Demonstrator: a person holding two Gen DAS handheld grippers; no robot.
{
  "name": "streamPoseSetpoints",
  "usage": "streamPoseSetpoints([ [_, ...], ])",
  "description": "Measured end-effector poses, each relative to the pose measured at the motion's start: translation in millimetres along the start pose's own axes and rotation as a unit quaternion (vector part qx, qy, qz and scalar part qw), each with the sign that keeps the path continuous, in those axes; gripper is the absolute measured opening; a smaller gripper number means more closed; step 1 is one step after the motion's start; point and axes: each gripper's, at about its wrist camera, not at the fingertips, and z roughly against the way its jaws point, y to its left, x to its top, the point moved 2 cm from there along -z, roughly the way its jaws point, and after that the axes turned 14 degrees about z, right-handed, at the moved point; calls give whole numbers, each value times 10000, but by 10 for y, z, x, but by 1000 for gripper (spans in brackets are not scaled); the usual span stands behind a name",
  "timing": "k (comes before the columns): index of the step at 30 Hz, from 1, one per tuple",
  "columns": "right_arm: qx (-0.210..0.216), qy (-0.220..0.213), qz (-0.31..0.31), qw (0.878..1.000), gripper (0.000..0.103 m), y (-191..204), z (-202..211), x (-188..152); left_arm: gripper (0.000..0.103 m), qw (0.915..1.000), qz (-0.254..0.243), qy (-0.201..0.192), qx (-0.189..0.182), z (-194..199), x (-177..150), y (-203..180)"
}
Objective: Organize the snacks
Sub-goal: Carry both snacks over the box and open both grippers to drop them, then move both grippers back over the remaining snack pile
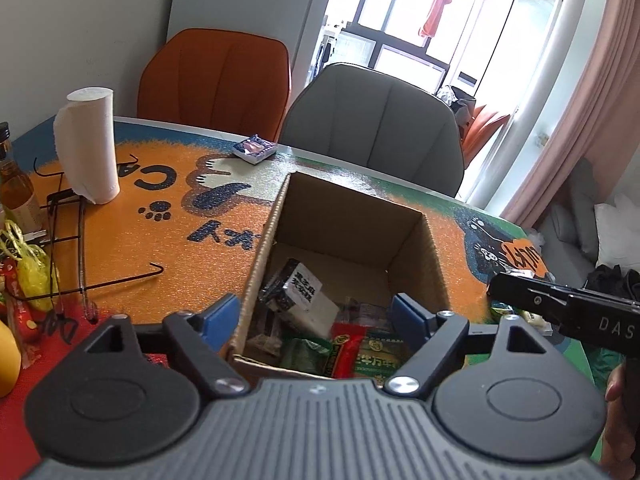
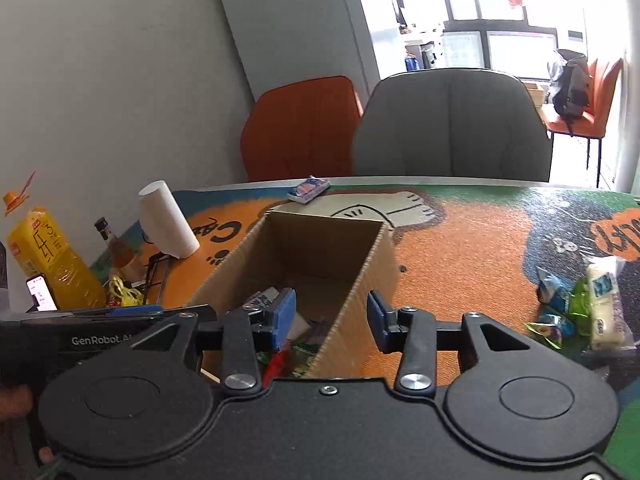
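An open cardboard box stands on the table and holds several snack packets, among them a black-and-white pack and a red-and-green pack. My left gripper is open and empty, just above the box's near edge. My right gripper is open and empty, straddling the box's right wall. Loose snack packets lie on the table to the right of the box. A small blue packet lies near the far table edge; it also shows in the right wrist view.
A paper towel roll, a wire rack, bottles and a phone crowd the left side. An orange chair and a grey chair stand behind the table. The right gripper's body shows at right.
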Motion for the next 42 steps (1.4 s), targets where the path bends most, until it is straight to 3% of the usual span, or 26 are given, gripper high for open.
streamPoseSetpoints([
  [9, -240, -58, -218, 9995, 57, -308, 190, -142, 93, 9998, -121, 117, -115, -56, -112, -264],
  [12, -336, -75, -286, 9990, 65, -407, 252, -188, 93, 9996, -190, 181, -110, -82, -162, -370],
  [17, -529, -151, -426, 9976, 88, -615, 404, -299, 94, 9992, -314, 196, -143, -99, -251, -545],
  [29, -955, -220, -871, 9914, 93, -1177, 725, -608, 97, 9969, -620, 166, -465, -137, -471, -1076],
  [42, -1134, -258, -1194, 9860, 96, -1621, 902, -901, 100, 9922, -834, 376, -844, -241, -744, -1575],
])
